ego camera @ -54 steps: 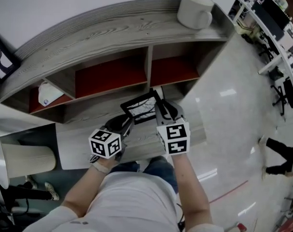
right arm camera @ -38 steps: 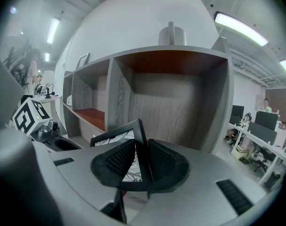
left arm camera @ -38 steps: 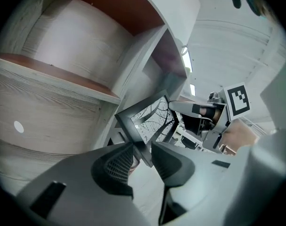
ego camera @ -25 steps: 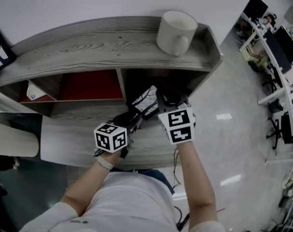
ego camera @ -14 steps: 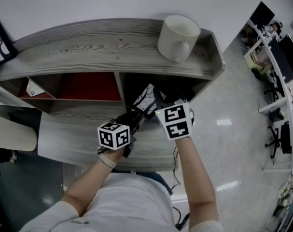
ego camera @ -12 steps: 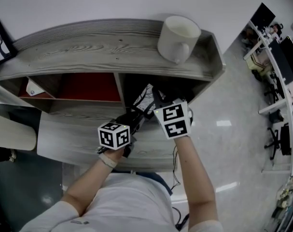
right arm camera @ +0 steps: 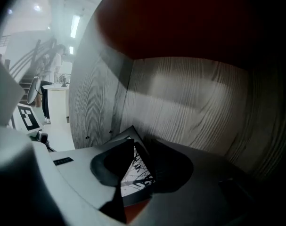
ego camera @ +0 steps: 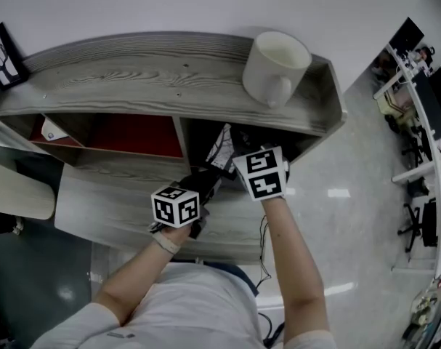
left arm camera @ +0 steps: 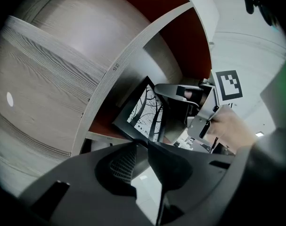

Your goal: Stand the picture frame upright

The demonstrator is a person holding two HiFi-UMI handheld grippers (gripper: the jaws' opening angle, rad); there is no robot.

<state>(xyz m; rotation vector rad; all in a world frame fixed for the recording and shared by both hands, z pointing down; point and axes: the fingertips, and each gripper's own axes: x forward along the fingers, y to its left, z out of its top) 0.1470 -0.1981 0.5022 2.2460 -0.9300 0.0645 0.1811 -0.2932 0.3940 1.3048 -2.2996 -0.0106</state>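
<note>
A black picture frame with a tree print stands tilted on edge at the mouth of the shelf's right compartment. My right gripper reaches in from the right and has the frame between its jaws, which are opening. My left gripper comes from below left. Its jaws are closing and pinch the frame's lower corner. In the left gripper view, the right gripper sits at the frame's top edge. The frame's back and foot are hidden.
The grey wooden shelf unit carries a white mug on top at the right and a second small framed print at the far left. A white object lies in the left compartment. A lower ledge juts out below the compartments.
The frame has gone from lying nearly flat over the ledge to steeply tilted and further into the right compartment. Both grippers moved up with it, and the left jaws narrowed onto its corner.
</note>
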